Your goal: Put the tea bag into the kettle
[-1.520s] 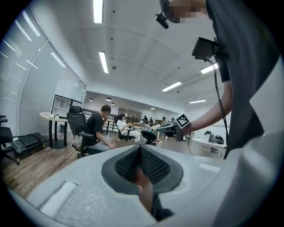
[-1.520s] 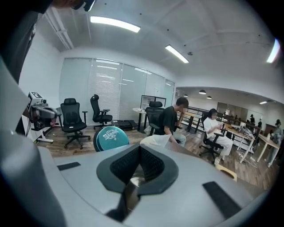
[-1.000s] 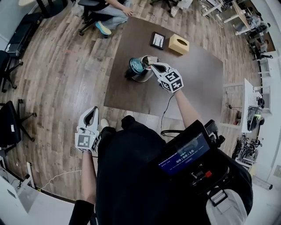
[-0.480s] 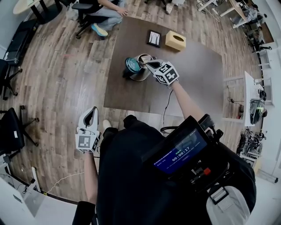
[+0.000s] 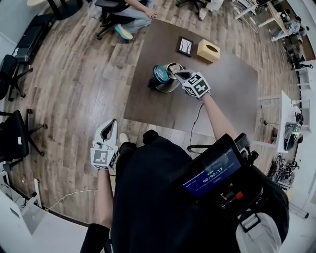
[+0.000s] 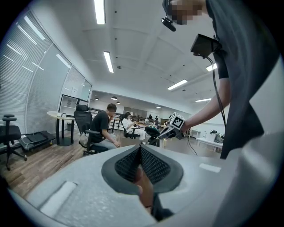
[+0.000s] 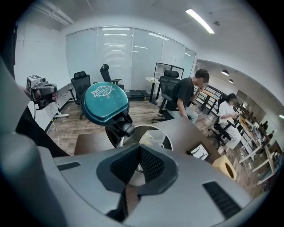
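Observation:
A steel kettle [image 5: 167,85] stands on the brown table [image 5: 227,94] with its teal lid [image 5: 160,74] flipped up. My right gripper [image 5: 177,75] hovers at the kettle's mouth, shut on the pale tea bag [image 7: 153,137]. The bag sticks out past the fingertips, over the open rim [image 7: 133,127], beside the lid [image 7: 104,103]. My left gripper [image 5: 109,126] hangs low at my left side, away from the table, shut with nothing in it [image 6: 140,150]. From that gripper's view the kettle lid [image 6: 152,131] shows far off.
A tan tissue box [image 5: 208,50] and a small framed picture [image 5: 185,46] sit at the table's far side. A person sits in an office chair [image 5: 129,12] beyond the table. Black chairs [image 5: 15,138] stand on the wood floor at left. A cable [image 5: 195,121] trails from the right gripper.
The right gripper has stayed at the kettle's mouth, shifting only slightly with the tea bag. The left gripper has not moved at my side.

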